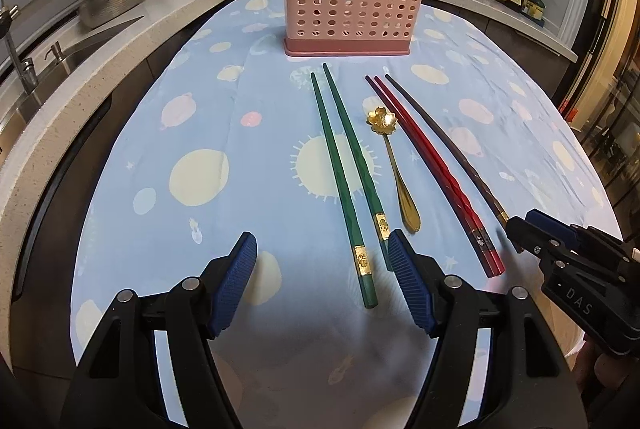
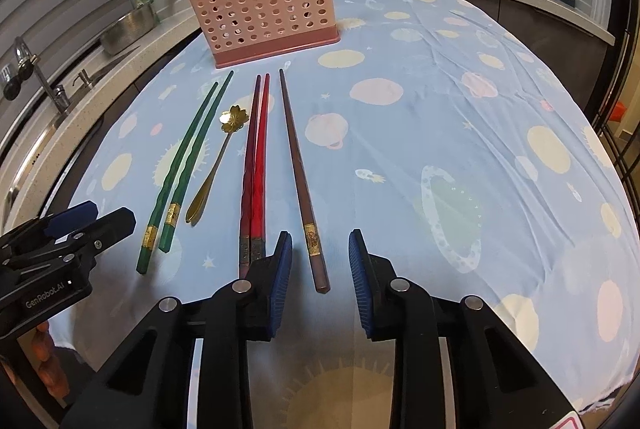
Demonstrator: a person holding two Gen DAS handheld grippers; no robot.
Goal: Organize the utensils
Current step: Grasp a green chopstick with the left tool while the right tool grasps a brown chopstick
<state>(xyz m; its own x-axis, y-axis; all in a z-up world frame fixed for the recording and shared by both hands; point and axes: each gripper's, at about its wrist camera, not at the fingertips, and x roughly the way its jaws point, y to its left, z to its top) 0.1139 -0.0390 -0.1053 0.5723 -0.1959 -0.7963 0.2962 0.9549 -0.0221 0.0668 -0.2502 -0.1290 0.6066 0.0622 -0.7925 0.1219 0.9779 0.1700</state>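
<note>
Small kitchen here, counters wrapping round with a sink on one side and pans on the stove at the back. The table (image 2: 460, 117) in the middle has a light blue cloth with suns and planets on it. At the far end stands a pink holder (image 2: 260, 9) full of round holes, with some red chopsticks already poking out of it.

Still lying flat on the cloth, all pointing at the holder: a pair of green chopsticks (image 1: 344, 173), a little gold spoon (image 1: 394, 165) with a flower-shaped bowl, a pair of red chopsticks (image 2: 254, 165) and one lone brown chopstick (image 2: 300, 173). So I'd say the sorting is only partly done.

Looks like the pickup step to me. The right claw (image 2: 320, 261) sits low over the near end of the brown chopstick, which runs straight between its blue pads. The gap is fairly narrow, but there's cloth showing either side of the stick, so it isn't pinching anything yet. It needs to close the rest of the way on that thick end, lift, and drop it tip-first into the holder.

The left claw (image 1: 322, 265) is spread wide and empty. One green chopstick end lies between its pads, the other disappears behind the right-hand pad. It'd need to shift over a touch to catch both.
</note>
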